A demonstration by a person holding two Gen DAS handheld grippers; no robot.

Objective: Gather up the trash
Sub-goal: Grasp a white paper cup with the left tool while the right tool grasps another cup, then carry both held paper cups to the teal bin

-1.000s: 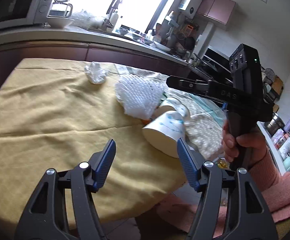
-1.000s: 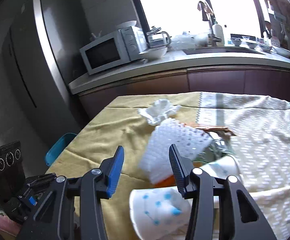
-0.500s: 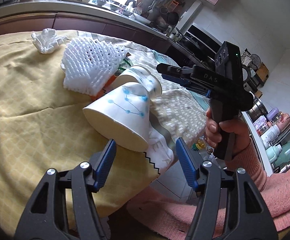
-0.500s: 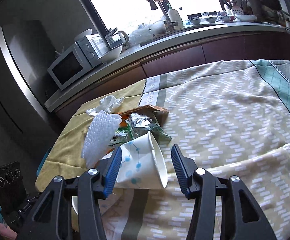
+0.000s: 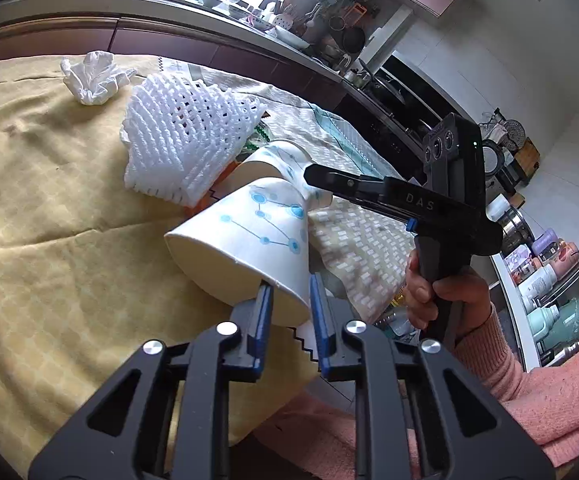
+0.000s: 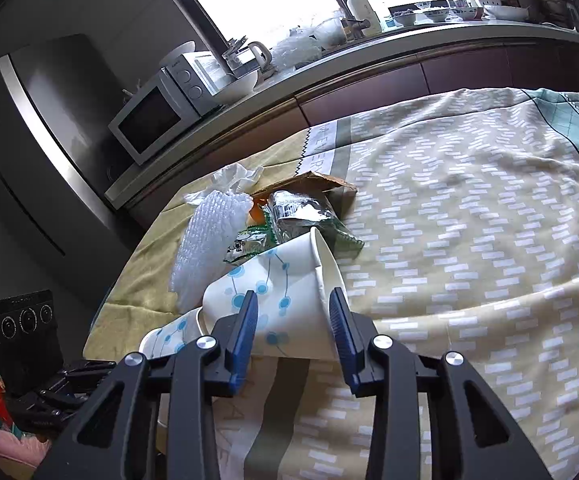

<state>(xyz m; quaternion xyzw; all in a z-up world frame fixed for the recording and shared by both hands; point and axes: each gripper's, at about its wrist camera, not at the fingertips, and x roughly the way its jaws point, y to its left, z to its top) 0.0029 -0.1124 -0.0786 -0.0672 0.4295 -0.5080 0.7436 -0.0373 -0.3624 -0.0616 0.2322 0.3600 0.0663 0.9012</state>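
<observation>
Trash sits heaped on the yellow tablecloth (image 5: pixel 41 208): a crumpled tissue (image 5: pixel 91 76) farthest left, white foam netting (image 5: pixel 185 144) beside it, then two paper cups on their sides. The left gripper (image 5: pixel 289 300) is closing, its jaws pinching the near cup's (image 5: pixel 249 248) rim. The right gripper (image 6: pixel 291 312) is closing around the far cup (image 6: pixel 289 280), wrappers (image 6: pixel 301 216) lying just beyond.

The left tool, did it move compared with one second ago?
Yes. The left tool came forward to the near paper cup, toward the crumpled tissue.
</observation>
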